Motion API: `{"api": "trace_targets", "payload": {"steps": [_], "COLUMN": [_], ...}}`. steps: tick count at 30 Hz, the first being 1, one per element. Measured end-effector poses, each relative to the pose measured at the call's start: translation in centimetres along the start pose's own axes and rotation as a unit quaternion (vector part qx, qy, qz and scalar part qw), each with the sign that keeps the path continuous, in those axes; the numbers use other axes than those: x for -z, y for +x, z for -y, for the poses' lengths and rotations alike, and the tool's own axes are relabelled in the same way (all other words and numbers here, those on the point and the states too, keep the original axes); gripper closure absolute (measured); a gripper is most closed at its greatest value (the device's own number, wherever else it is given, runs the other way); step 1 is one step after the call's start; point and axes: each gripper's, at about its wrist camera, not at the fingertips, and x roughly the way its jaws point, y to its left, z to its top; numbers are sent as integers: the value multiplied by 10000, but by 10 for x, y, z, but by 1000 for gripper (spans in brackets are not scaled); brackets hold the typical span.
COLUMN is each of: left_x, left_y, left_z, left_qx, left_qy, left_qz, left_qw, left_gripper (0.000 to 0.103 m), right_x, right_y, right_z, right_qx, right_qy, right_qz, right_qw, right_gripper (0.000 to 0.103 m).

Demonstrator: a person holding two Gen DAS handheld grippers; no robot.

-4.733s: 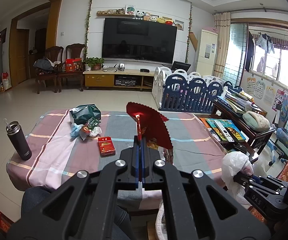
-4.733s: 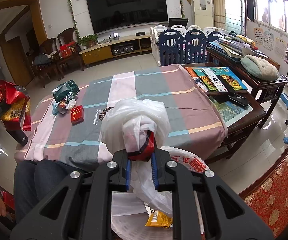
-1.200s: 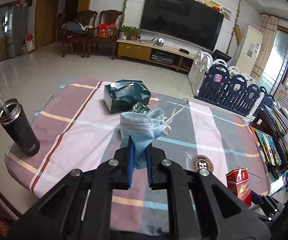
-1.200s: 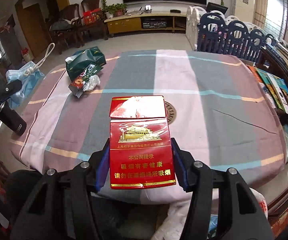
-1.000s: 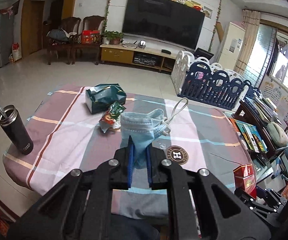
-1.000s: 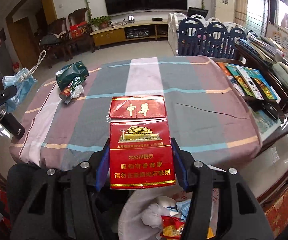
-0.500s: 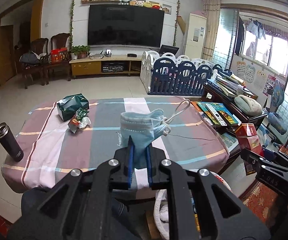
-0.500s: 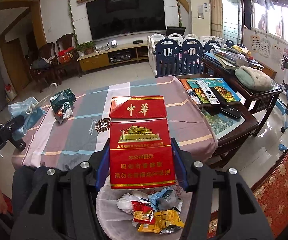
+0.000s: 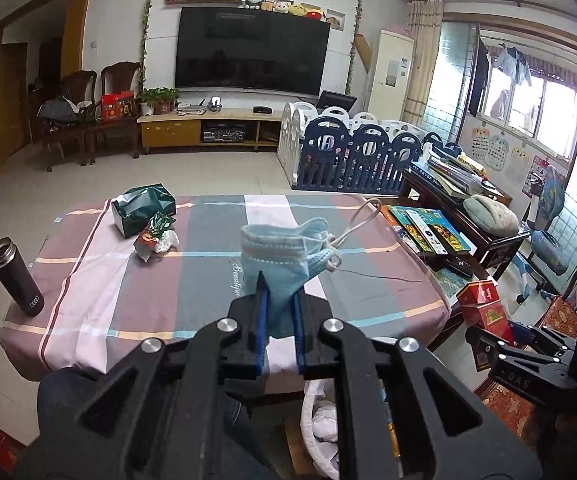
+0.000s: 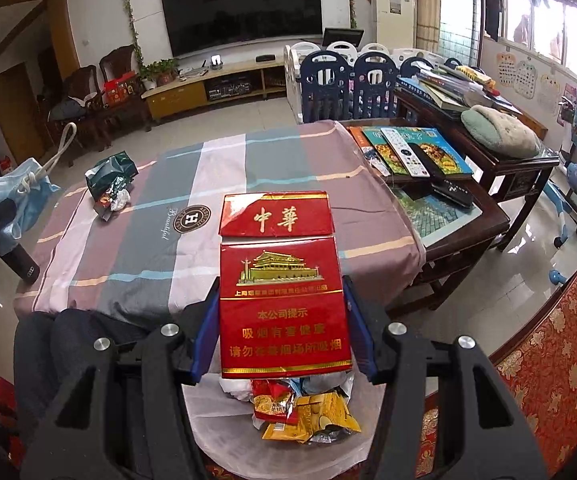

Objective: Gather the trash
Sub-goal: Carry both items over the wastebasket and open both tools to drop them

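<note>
My left gripper [image 9: 278, 300] is shut on a crumpled blue face mask [image 9: 288, 254], held above the near edge of the striped table [image 9: 100, 280]. My right gripper [image 10: 282, 312] is shut on a red cigarette pack [image 10: 282, 296] with its lid flipped open, held right above the open white trash bag [image 10: 224, 420], which holds wrappers. The bag also shows in the left wrist view [image 9: 320, 420]. The mask shows at the left of the right wrist view [image 10: 16, 196], the red pack at the right of the left wrist view [image 9: 482, 306].
On the table lie a green tissue pack [image 9: 144, 208], a crumpled snack wrapper [image 9: 154, 236] and a black flask [image 9: 16, 276]. A dark wooden side table [image 10: 468, 216] with books and remotes stands to the right. A person's knees [image 10: 72, 332] are at the near edge.
Both grippers have drawn back from the table towards the trash bag. The cigarette pack now hangs over the bag's opening. Both grips are unchanged.
</note>
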Motion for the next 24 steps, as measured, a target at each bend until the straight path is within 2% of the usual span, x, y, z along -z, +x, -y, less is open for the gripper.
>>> {"api": "trace_targets", "payload": {"steps": [5,11,13,17,20,23,24], "left_x": [-1,0,2,6,12,22,26], "left_y": [0,6,8,16,24,37,40], "left_z": [2,8,11,20,30,40,43], "left_qx": [31,176,243,477,842,1511,1624], "left_qy": [-5,51,83,111,184,169,187], "left_qz": [-16,-136,-194,-389,-611,-1041,-1144], "left_qw": [10000,9997,9995,9980,9944,9829,9799], "left_gripper": [91,91,91,91,91,91,91], "right_x": [10,13,13,10,7,5,4], "right_y": [8,15,15,6,-3,-10,-12], "right_z": [0,10,15,28,37,47,50], "right_qx": [76,117,69,20,76,109,101], "right_qy": [-134,26,169,523,738,974,1041], "right_qz": [-217,-405,-421,-237,-56,93,123], "right_qw": [9996,9991,9989,9984,9972,9951,9944], "right_gripper": [47,46,32,24,23,23,23]}}
